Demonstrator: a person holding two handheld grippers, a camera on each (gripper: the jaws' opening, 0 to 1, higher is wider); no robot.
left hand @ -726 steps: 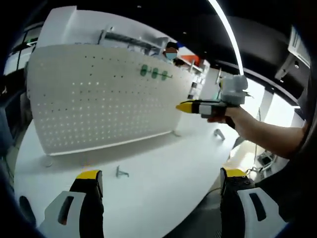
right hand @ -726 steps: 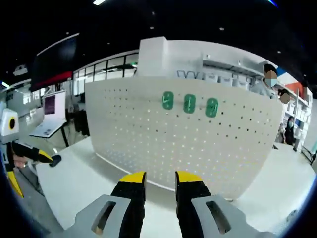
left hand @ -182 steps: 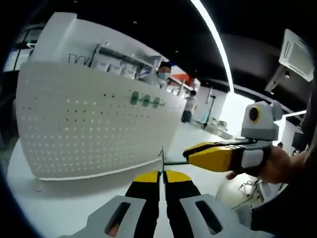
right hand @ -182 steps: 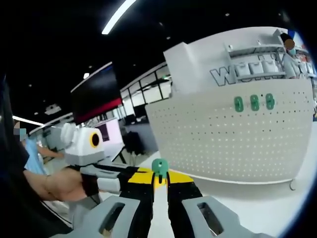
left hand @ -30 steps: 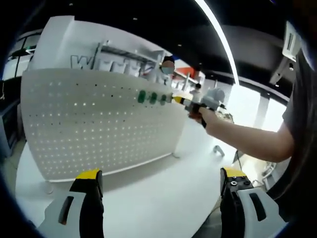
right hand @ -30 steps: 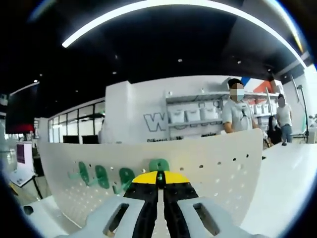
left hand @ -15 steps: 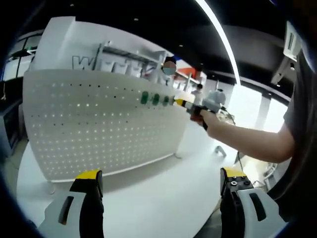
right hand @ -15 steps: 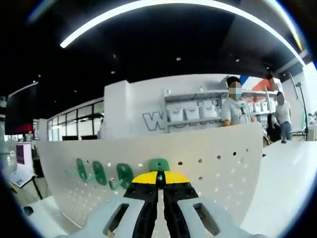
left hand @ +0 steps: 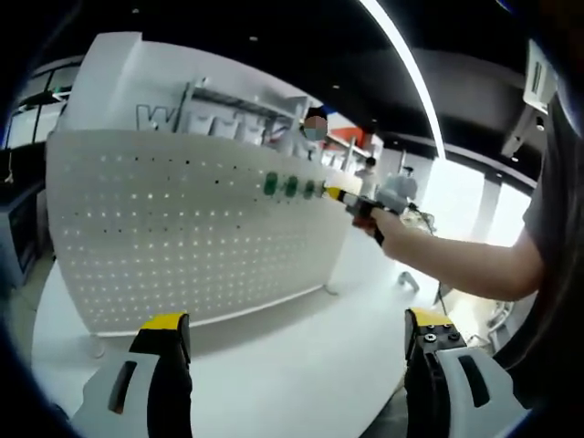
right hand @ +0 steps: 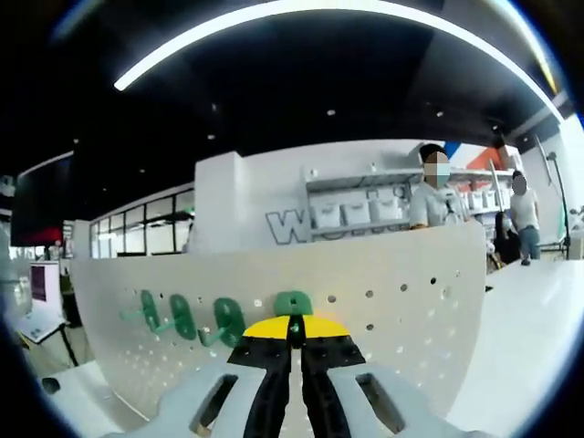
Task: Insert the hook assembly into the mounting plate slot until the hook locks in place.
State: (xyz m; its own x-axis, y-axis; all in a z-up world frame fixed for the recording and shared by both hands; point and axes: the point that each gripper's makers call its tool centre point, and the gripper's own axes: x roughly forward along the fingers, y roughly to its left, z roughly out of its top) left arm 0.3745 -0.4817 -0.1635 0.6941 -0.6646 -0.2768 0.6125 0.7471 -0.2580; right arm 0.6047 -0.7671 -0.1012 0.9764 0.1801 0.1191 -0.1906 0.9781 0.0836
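A white pegboard (left hand: 182,228) stands upright on a white table (left hand: 292,365); I also see the pegboard (right hand: 383,319) close up in the right gripper view. Three green hooks (left hand: 290,187) hang in a row near its upper right; the same hooks (right hand: 187,315) show to the left in the right gripper view. My right gripper (right hand: 292,327) is shut on a fourth green hook (right hand: 294,303), held against the board just right of that row. From the left gripper view, the right gripper (left hand: 351,199) touches the board beside the hooks. My left gripper (left hand: 292,333) is open and wide, with nothing between its jaws.
A small metal hook piece (left hand: 406,278) lies on the table at the right. The board's foot (left hand: 91,347) rests at the lower left. Two people (right hand: 474,214) stand behind the board by shelving. A person's arm (left hand: 456,265) reaches in from the right.
The right gripper with the green hook has stayed pressed at the board; the view has shifted slightly, with the three hung hooks a little nearer. The left gripper has held still and open.
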